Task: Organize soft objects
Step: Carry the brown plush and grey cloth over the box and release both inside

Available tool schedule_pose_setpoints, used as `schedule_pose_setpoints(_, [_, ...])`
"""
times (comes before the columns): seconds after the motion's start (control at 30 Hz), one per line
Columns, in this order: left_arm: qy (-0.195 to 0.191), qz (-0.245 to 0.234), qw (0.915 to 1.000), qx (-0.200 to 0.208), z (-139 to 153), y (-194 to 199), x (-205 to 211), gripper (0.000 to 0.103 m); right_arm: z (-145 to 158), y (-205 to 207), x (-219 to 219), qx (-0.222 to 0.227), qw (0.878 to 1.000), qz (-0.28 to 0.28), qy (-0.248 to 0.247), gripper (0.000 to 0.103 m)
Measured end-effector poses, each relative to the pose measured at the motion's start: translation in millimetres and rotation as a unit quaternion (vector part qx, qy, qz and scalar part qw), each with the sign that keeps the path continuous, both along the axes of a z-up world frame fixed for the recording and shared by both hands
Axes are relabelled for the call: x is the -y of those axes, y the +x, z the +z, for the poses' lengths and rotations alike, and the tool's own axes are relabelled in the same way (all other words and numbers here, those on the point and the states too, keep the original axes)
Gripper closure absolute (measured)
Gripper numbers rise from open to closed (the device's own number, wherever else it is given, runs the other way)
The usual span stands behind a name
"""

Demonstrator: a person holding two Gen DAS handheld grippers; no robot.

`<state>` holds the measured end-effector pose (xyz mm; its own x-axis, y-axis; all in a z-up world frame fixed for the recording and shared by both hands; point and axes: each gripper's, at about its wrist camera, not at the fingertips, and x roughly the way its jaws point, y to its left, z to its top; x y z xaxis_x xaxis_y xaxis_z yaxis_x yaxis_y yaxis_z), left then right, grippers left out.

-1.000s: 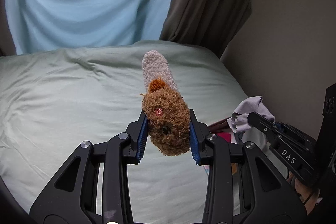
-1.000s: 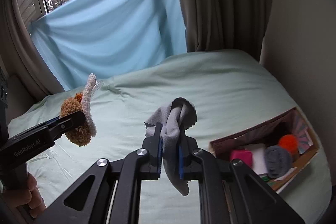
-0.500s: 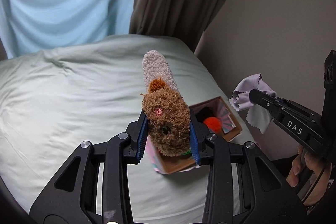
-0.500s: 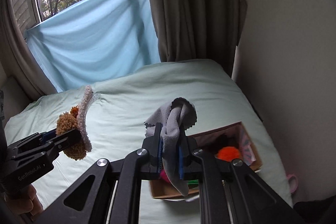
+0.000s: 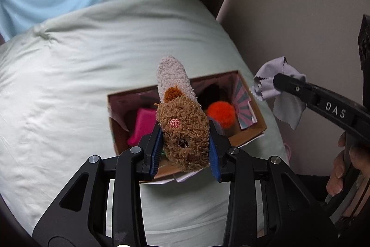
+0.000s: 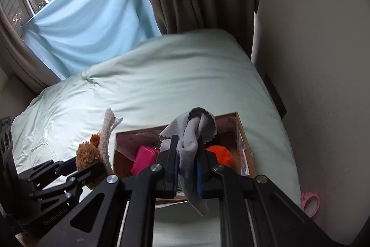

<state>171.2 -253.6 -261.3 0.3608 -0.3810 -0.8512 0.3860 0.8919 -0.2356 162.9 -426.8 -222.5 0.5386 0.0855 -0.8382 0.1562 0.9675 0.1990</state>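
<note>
**Left wrist view: both loads now over the box**

My left gripper (image 5: 185, 147) clamps the brown plush toy (image 5: 183, 129); my right gripper (image 6: 187, 168) pinches the grey cloth (image 6: 192, 154). A second ago only bed (image 5: 69, 85) lay below; now the cardboard box (image 5: 252, 131) near its right edge sits underneath, so dropping comes next.

Each claw is a matte black frame of angular, linked arms with triangular cut-outs, joined by round silver screw heads at the pivots. The left claw (image 5: 185, 147) has fingers faced with ribbed blue pads (image 5: 156, 149); seen from the other camera, its side carries pale "GenRobot.AI" lettering. The right claw (image 6: 187, 168) has the same blue pads (image 6: 198, 177), and its finger bears white "DAS" lettering. A bare hand (image 5: 344, 168) shows, with no sleeve visible.
</note>
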Motion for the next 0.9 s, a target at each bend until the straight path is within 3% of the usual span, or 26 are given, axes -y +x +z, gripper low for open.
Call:
schedule_pose_setpoints(0.27, [0.047,-0.005,0.9974,-0.055,-61,13,28,0.072,-61,32,25,-0.068,0.997,0.008,0.033,0.092])
schedule_pose_setpoints(0.4, [0.07,-0.016,0.9953,-0.065,-78,16,35,0.072,-83,40,30,-0.081,0.995,0.02,0.046,0.092])
schedule_pose_setpoints(0.47, [0.082,-0.021,0.9941,-0.068,-86,18,39,0.059,-93,48,31,-0.084,0.995,0.024,0.058,0.09])
schedule_pose_setpoints(0.5, [0.085,-0.021,0.9935,-0.073,-90,20,41,0.054,-98,52,33,-0.086,0.994,0.025,0.065,0.078])
schedule_pose_setpoints(0.53, [0.087,-0.022,0.9927,-0.081,-94,21,41,0.035,-104,56,35,-0.09,0.993,0.025,0.076,0.05])
schedule_pose_setpoints(0.57, [0.09,-0.022,0.9917,-0.089,-97,22,41,0.008,-106,57,35,-0.093,0.992,0.024,0.083,0.03])
schedule_pose_setpoints(0.6, [0.093,-0.022,0.991,-0.093,-100,22,40,0.0,-111,58,37,-0.092,0.991,0.022,0.092,0.0])
schedule_pose_setpoints(0.9, [0.094,-0.003,0.9909,-0.097,-99,15,18,0.0,-117,49,49,-0.106,0.99,-0.004,0.097,0.0])
